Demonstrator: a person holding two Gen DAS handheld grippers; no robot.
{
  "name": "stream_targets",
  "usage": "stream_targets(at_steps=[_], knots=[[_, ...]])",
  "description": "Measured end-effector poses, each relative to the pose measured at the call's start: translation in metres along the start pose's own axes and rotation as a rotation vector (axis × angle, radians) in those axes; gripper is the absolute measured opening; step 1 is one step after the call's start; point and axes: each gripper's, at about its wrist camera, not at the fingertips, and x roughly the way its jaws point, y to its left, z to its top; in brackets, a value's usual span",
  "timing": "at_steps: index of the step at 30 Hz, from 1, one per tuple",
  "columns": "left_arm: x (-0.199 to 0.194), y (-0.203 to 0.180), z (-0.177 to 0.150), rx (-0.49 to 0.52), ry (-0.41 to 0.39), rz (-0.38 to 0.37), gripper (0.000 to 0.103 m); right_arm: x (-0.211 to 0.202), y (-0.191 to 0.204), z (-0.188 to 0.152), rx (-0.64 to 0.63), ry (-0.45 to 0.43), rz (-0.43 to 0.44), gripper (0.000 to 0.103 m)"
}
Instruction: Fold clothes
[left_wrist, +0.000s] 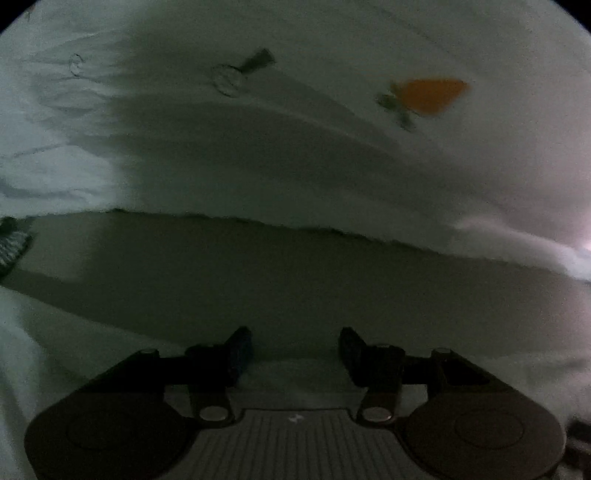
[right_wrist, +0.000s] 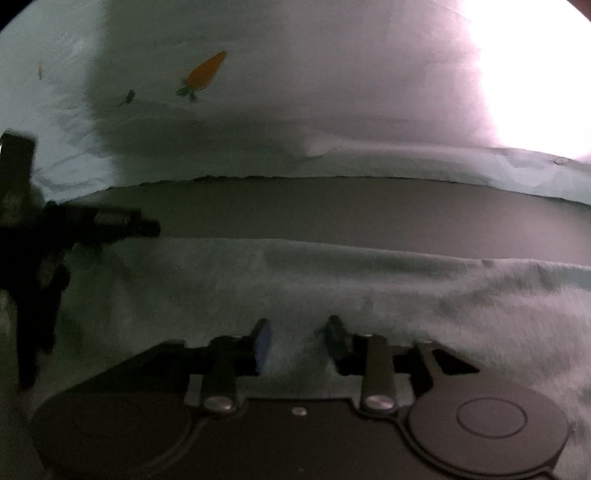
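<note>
Pale garment (left_wrist: 295, 166) with carrot print (left_wrist: 428, 96) | both grippers' jaws apart, cloth between | no legible writing

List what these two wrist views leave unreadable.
- Garment type and outline: cut off by both views' edges.
- Upper right, right wrist view: glare washes out everything.
- Right gripper grip: motion blur; fabric lies between the fingers, contact unclear.
- Buttons, left wrist view: dim, blurred.

My two dark grippers, dim light.
Left gripper (left_wrist: 295, 347): black fingers, round side discs, silver screws, ribbed grey plate with small white mark. Right gripper (right_wrist: 297, 341): one blue pad (right_wrist: 263, 347), silver screws, ringed disc.
</note>
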Motion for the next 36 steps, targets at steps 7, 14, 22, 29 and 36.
stream_targets(at_steps=[7, 14, 22, 29, 36], knots=[[-0.06, 0.07, -0.018, -0.194, -0.028, 0.105, 0.073, -0.019, 0.018, -0.018, -0.004, 0.049, -0.034, 0.096], [-0.14, 0.173, -0.097, -0.399, 0.058, 0.262, 0.073, -0.051, 0.03, -0.053, 0.005, 0.088, -0.099, 0.103], [-0.172, 0.254, -0.113, -0.479, 0.024, 0.29, 0.073, -0.081, 0.054, -0.084, 0.066, 0.087, -0.227, 0.103], [-0.161, 0.293, -0.102, -0.52, 0.023, 0.276, 0.004, -0.102, 0.072, -0.112, 0.188, 0.099, -0.29, 0.103], [-0.189, 0.293, -0.116, -0.313, 0.04, 0.281, 0.005, -0.128, 0.076, -0.121, 0.119, 0.082, -0.408, 0.103]])
